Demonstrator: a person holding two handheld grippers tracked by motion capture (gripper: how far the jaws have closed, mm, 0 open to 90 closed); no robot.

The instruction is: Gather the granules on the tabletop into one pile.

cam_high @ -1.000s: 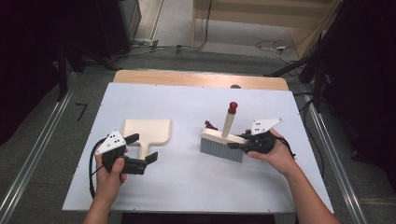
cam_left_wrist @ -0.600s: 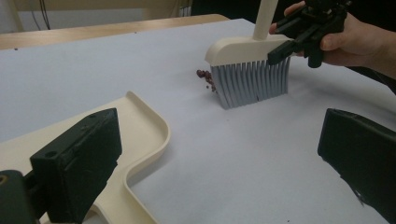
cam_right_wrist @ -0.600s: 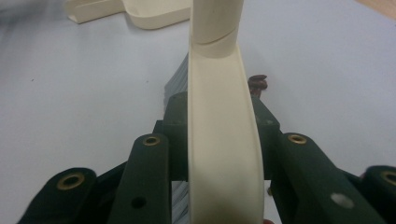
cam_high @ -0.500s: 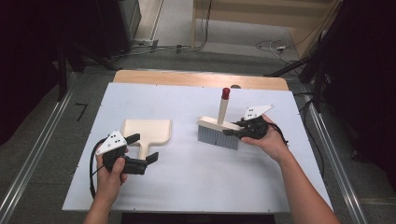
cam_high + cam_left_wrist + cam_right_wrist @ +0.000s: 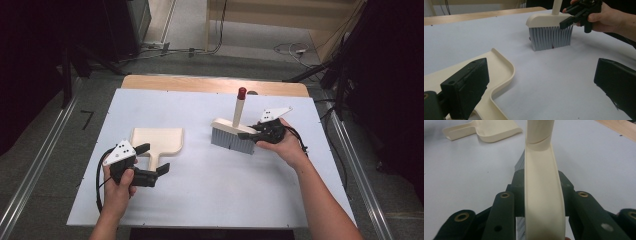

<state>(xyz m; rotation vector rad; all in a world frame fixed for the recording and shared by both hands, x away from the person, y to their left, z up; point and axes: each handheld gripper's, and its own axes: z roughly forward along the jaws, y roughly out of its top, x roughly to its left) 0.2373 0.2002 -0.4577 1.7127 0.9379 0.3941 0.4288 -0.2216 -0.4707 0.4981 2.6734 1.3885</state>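
Right hand-held gripper (image 5: 246,135): my jaws are clamped on the cream plastic back of the hand brush with grey bristles and a red-tipped upright handle (image 5: 233,134), one jaw on each side of it.
Brush position: bristles down on the white bench (image 5: 200,195), right of centre, handle pointing up and tilted slightly.
Left hand-held gripper (image 5: 152,160): my jaws stand wide apart and grip nothing; the near jaw sits over the dustpan's handle, the other over bare bench.
Cream plastic dustpan (image 5: 159,140): flat on the bench, left of the brush and well apart from it, handle toward me.
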